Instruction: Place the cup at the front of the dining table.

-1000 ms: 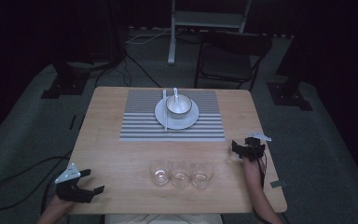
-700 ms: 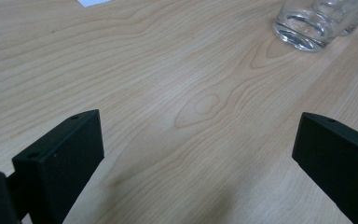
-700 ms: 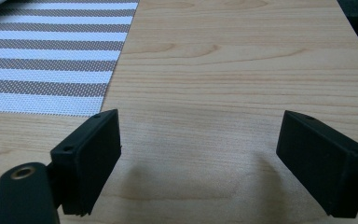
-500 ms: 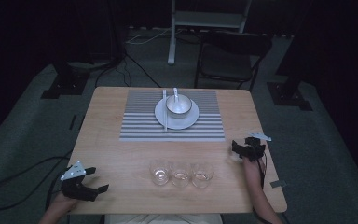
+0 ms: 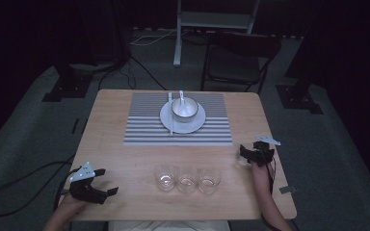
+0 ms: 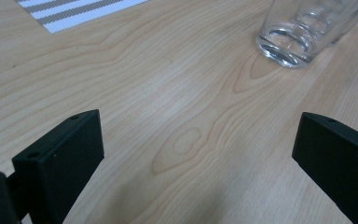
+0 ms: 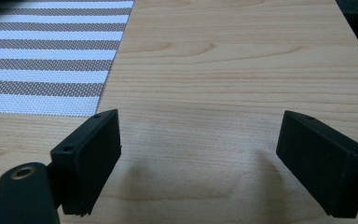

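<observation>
From above, three glasses (image 5: 186,179) stand in a row near the table's (image 5: 125,159) front edge, between the left gripper (image 5: 107,182) and right gripper (image 5: 244,154); each gripper view shows jaws spread wide, nothing held

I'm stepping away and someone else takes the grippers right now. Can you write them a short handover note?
Left gripper: open, holding nothing, low over the table's near-left corner, jaws pointing toward the glasses.
Right gripper: open, holding nothing, at the right edge of the table, jaws pointing left.
Things: three glasses upright in a row near the front edge, touching or nearly so. Bowl with a spoon in it on a plate on the striped mat; a chopstick-like stick lies across the plate's left side.
Done: nothing gripped yet.
Left: probably close in on the nearest glass, the left one, with the left gripper.
</observation>
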Tool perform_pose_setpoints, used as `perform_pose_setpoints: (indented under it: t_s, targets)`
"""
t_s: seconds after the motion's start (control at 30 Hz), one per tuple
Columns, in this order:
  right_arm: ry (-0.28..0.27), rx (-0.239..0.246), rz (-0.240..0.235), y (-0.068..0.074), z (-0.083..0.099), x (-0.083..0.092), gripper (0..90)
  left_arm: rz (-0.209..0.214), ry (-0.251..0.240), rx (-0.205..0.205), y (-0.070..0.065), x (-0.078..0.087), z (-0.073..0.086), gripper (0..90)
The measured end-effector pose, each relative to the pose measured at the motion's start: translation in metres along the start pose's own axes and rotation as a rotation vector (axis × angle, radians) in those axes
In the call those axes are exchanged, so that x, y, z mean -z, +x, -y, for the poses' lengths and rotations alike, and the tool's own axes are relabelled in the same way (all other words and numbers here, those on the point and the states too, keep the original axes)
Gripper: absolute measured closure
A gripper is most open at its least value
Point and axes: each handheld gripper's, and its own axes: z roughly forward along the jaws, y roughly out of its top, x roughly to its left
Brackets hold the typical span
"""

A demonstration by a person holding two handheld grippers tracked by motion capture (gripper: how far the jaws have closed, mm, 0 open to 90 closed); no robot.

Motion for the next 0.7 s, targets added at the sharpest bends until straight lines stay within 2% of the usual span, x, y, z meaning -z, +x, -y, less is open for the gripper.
perform_pose_setpoints:
  t_s: [0.07,0.13,0.43,0.7]
  targets:
    - [0.0,0.0,0.0,0.0,0.0,0.0,13.1,0.009,-0.006,0.003,0.0,-0.002,-0.003,2.5]
    - [0.0,0.0,-0.001,0.0,0.0,0.0,13.1,0.001,-0.01,-0.003,0.0,-0.003,-0.005,2.5]
    - [0.0,-0.002,-0.001,-0.001,0.0,0.0,13.1,0.05,0.002,-0.047,-0.007,-0.019,-0.022,2.5]
    - [0.0,0.0,0.0,0.0,0.0,0.0,13.1,0.067,0.004,-0.074,-0.011,-0.029,-0.034,2.5]
